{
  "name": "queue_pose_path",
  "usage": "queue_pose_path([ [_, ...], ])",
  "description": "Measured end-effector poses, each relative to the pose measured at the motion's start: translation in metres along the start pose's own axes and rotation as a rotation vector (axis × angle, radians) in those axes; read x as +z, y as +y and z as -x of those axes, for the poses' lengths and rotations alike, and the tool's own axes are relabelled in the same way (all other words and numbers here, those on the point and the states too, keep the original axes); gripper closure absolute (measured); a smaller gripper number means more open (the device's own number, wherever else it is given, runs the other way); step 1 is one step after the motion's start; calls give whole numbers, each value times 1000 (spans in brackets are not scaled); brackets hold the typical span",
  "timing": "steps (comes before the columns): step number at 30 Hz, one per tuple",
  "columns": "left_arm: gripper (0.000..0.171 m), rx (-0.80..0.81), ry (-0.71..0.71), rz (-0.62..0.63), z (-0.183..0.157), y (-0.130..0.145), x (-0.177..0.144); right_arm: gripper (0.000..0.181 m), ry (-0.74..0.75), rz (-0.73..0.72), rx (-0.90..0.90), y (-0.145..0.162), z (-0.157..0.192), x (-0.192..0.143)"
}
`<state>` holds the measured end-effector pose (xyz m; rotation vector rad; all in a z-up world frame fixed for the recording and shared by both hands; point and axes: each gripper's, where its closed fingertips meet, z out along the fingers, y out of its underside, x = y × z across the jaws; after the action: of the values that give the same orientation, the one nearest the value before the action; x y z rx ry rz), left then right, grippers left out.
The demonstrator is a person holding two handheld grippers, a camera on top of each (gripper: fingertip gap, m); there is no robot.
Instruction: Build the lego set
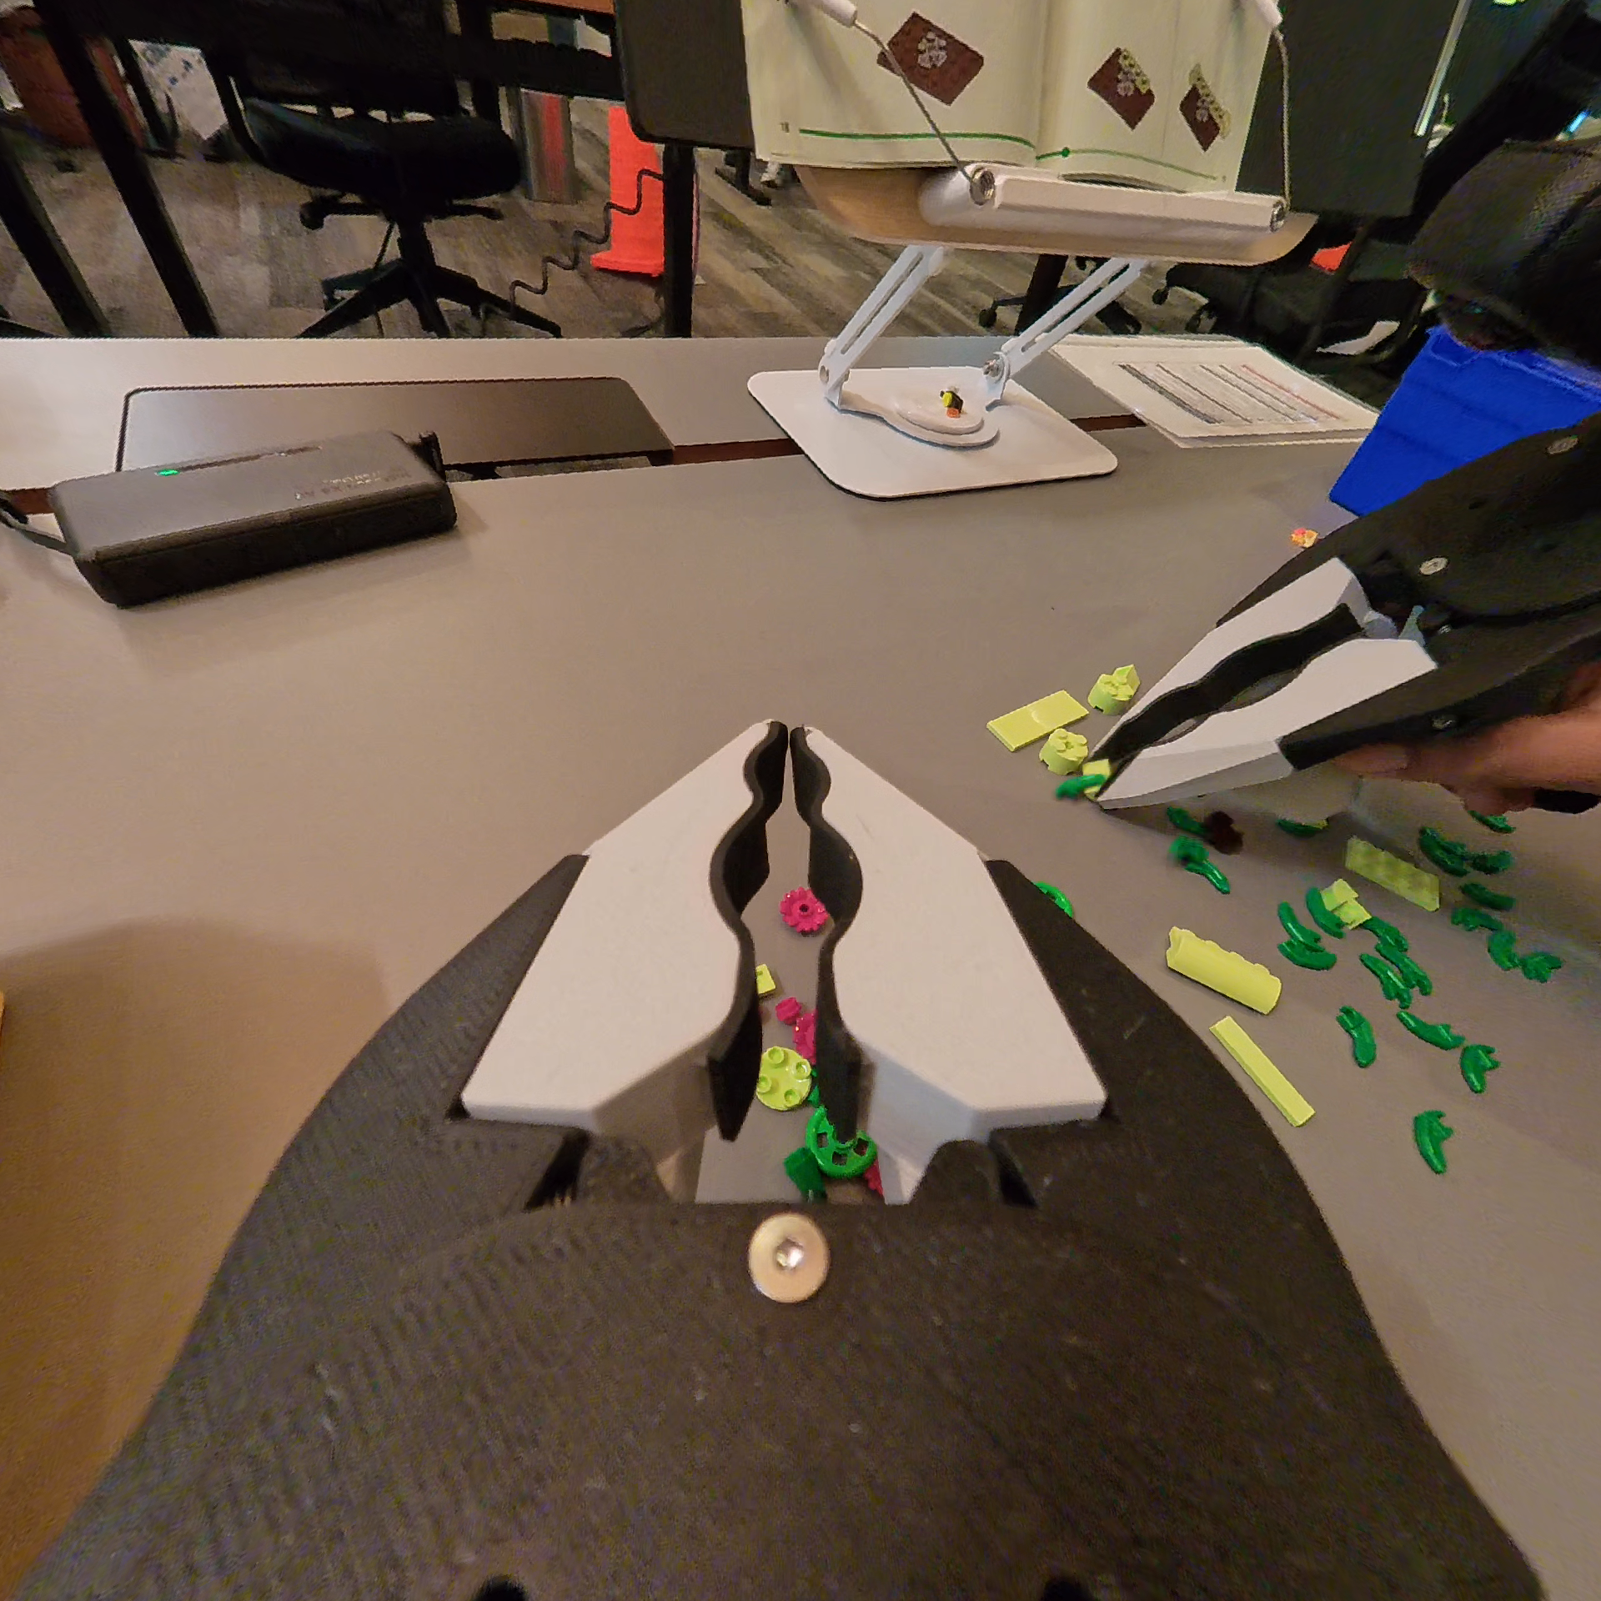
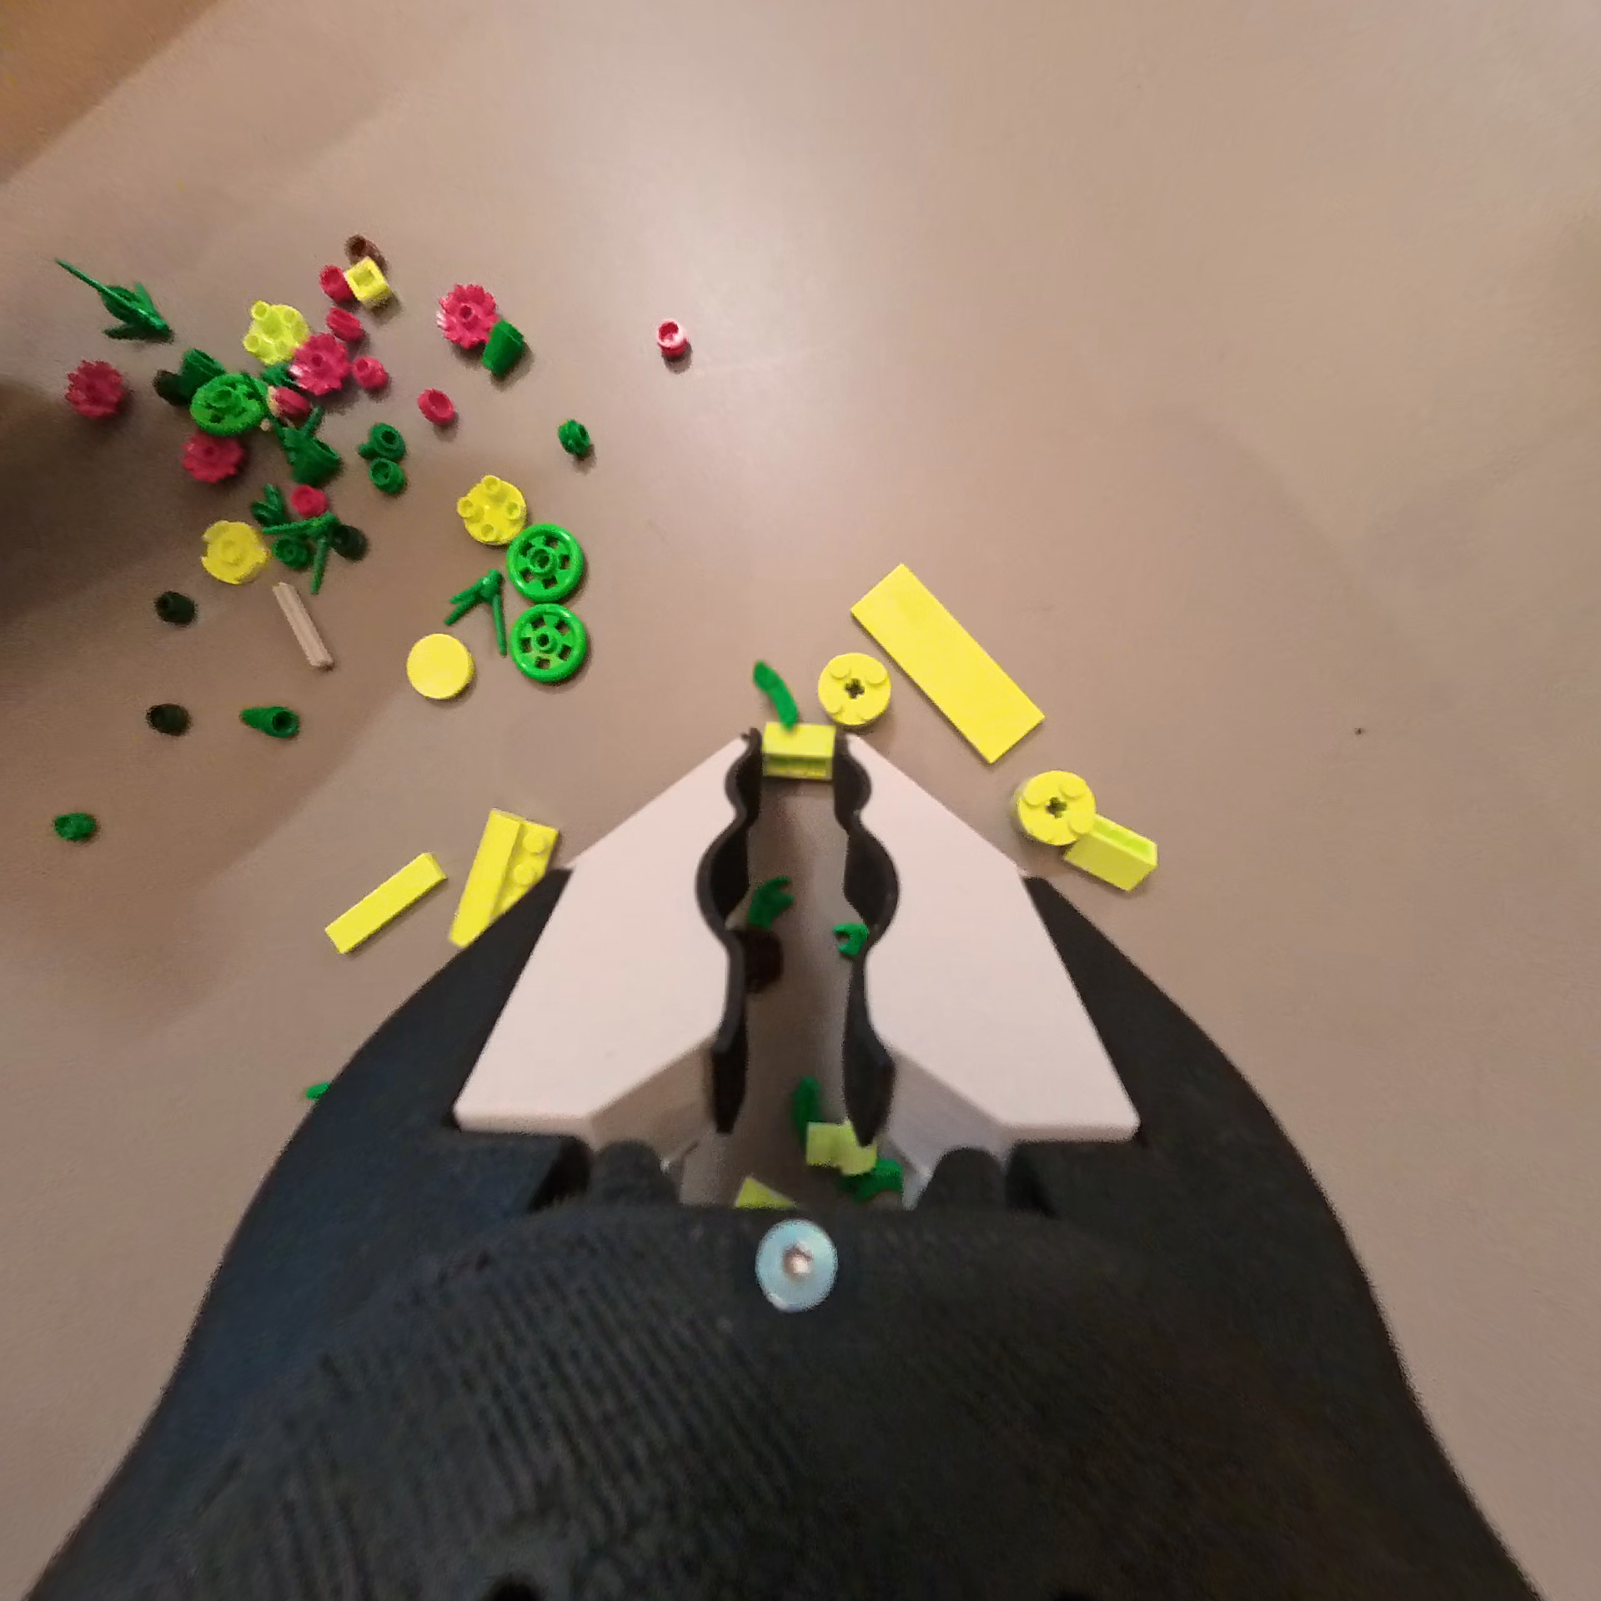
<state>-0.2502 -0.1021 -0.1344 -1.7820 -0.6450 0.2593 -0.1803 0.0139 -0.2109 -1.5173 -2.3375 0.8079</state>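
Observation:
My right gripper [image 2: 798, 752] is shut on a small lime brick [image 2: 798, 754] held between its tips, just above the grey table; the same gripper [image 1: 1093, 771] shows at the right of the left wrist view, tips down among the parts. My left gripper [image 1: 789, 729] is shut and empty, hovering over the table with magenta flowers [image 1: 802, 910] and a lime round plate [image 1: 784, 1077] below it. Lime tiles [image 2: 946, 674], lime round plates [image 2: 854, 689], green wheels [image 2: 544, 561], magenta flowers [image 2: 468, 315] and green leaves [image 2: 121, 305] lie scattered on the table.
An open instruction booklet [image 1: 1005, 78] rests on a white stand [image 1: 931, 442] at the back of the table. A black box [image 1: 251, 511] lies at the back left. A blue bin [image 1: 1464, 433] stands at the right edge. A hand [image 1: 1473, 762] holds the right gripper. Some 15 cm of space lies between my two pairs of fingers.

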Motion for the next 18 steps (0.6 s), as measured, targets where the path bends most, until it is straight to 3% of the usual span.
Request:
queue_pose_path([
  [5,171,-4,4,-3,0,-1,0,167,-162,-150,161,-15,11,-21],
  [8,171,-5,8,-3,-1,-1,0,167,-197,-173,235,-9,8,-33],
  [18,171,6,12,10,-5,2,3,167,107,-23,169,52,-32,-48],
])
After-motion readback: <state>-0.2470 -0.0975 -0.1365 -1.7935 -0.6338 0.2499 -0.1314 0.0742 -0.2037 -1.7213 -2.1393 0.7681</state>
